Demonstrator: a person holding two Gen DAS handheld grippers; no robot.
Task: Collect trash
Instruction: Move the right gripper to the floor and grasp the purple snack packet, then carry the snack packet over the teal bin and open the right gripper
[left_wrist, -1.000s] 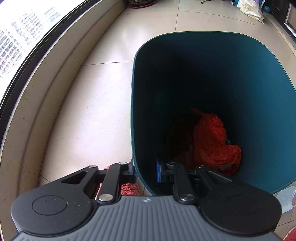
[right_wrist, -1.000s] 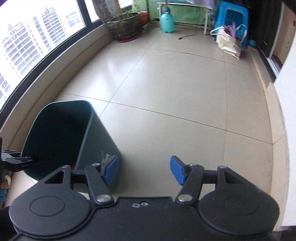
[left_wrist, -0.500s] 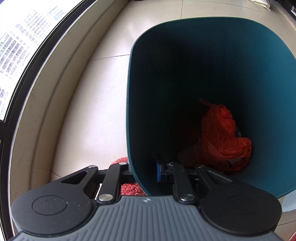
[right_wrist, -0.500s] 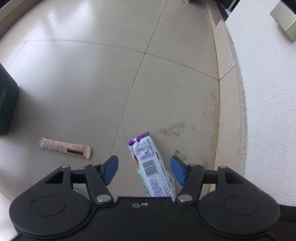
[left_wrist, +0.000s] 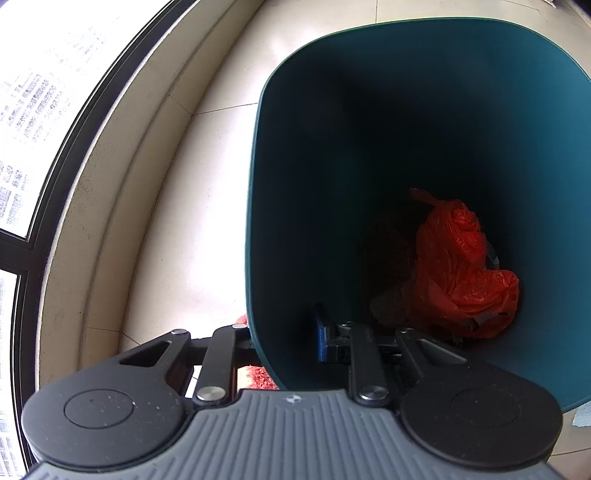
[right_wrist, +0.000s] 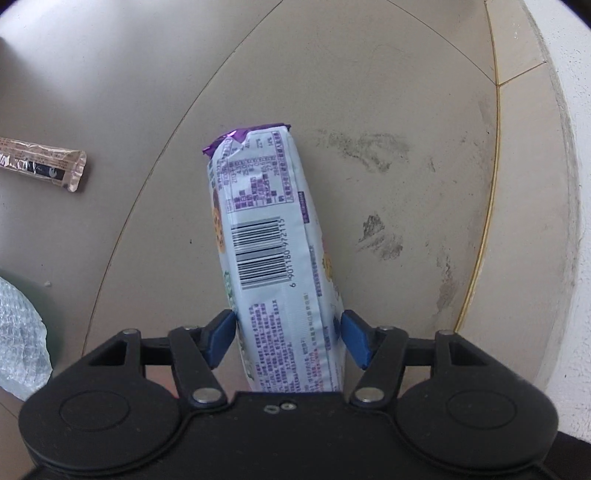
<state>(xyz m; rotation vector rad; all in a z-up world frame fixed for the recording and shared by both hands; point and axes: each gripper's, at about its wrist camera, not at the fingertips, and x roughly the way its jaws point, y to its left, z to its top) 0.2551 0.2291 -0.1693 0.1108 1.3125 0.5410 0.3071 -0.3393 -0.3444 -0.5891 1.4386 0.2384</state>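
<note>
Right gripper (right_wrist: 288, 338) points steeply down, blue pads spread either side of the purple-and-white biscuit packet (right_wrist: 273, 266), seemingly not pressing; left gripper (left_wrist: 286, 338) pinches the dark-green plastic bin's rim (left_wrist: 258, 332).

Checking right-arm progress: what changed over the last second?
Right gripper swung down from a view across the floor to the purple packet, which now lies between its open jaws, not yet pinched. Left gripper stays clamped on the bin wall, bin a little nearer; red bag inside unchanged.
</note>
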